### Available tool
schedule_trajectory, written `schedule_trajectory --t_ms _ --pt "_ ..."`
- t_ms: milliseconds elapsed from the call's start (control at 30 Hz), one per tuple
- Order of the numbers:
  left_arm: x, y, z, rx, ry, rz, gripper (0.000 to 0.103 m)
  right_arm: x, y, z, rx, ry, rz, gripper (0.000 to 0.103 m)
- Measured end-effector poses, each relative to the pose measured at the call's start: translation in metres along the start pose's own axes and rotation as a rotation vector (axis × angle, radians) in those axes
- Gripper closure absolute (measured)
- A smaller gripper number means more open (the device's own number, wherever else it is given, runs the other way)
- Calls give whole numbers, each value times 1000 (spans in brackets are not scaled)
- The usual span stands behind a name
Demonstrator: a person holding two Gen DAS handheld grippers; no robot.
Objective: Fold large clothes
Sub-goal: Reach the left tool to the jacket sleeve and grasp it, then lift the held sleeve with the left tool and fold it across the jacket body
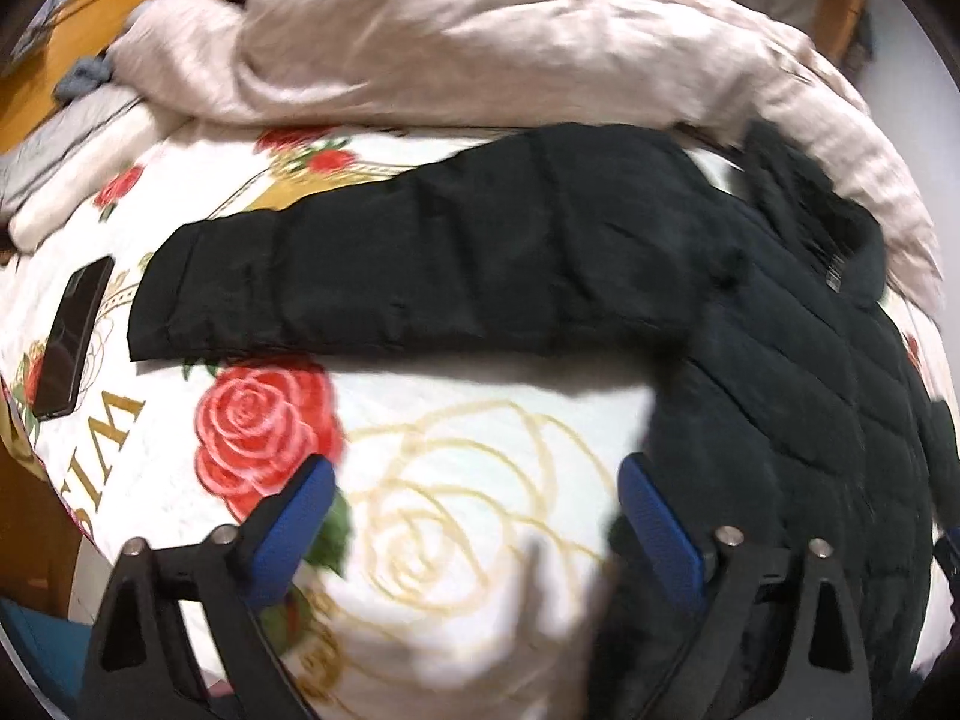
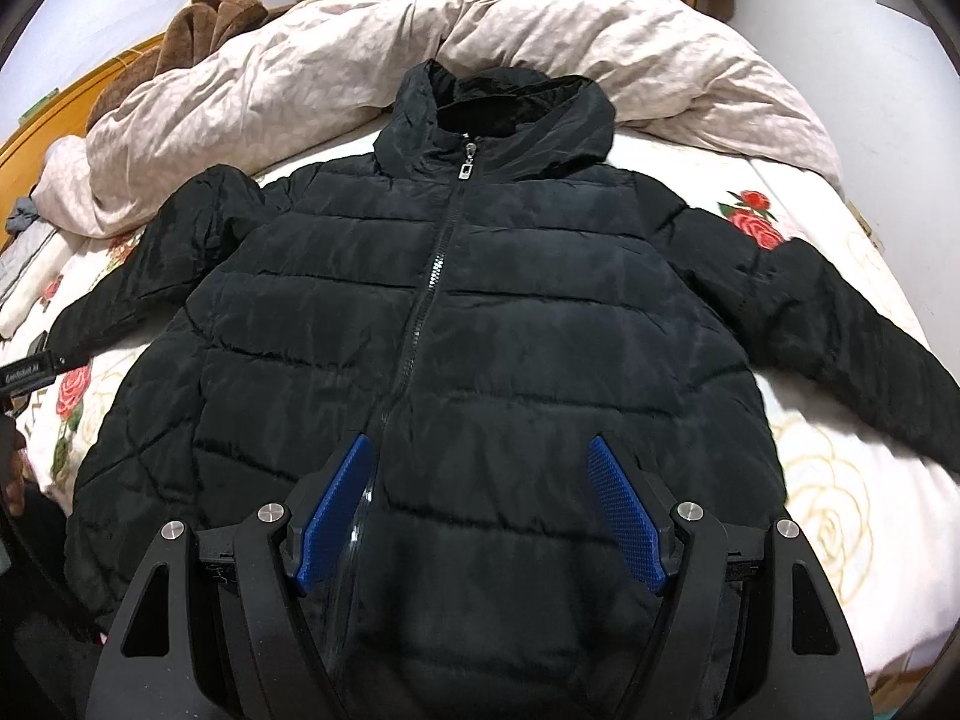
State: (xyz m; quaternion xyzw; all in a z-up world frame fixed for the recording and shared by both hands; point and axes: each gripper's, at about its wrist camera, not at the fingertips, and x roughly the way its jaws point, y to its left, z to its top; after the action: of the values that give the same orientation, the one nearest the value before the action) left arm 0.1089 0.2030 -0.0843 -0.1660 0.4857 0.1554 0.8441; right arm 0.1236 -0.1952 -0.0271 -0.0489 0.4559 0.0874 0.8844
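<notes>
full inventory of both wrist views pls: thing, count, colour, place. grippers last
puffer jacket: 1, black, hooded, zipped, front up, spread flat on the bed, sleeves out to both sides
bedsheet: 1, white with red roses and gold outlines, under the jacket
duvet: 1, pale pink-beige, bunched beyond the hood
phone: 1, black, on the sheet past the jacket's sleeve cuff
brown plush item: 1, by the headboard; what it is I cannot tell
headboard: 1, orange wood
left gripper: 1, black with blue pads, open, over bare sheet beside the jacket's side
right gripper: 1, same colours, open, over the jacket's lower front
</notes>
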Motion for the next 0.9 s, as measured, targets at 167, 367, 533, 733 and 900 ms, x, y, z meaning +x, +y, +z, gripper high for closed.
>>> schedule_trajectory --t_ms 167,367,533,733,900 --pt "25 38 18 -115 11 17 13 20 2 11 -10 19 -9 28" --pt "54 85 34 -285 18 34 13 42 -2 19 -8 50 -23 28" --pt "72 107 42 -359 -2 36 13 57 -6 21 -5 77 -37 28" --pt "84 111 57 -332 -51 71 30 69 -10 22 -7 103 -47 28" --pt "78 107 70 -289 -88 64 79 72 -14 20 5 113 -55 28"
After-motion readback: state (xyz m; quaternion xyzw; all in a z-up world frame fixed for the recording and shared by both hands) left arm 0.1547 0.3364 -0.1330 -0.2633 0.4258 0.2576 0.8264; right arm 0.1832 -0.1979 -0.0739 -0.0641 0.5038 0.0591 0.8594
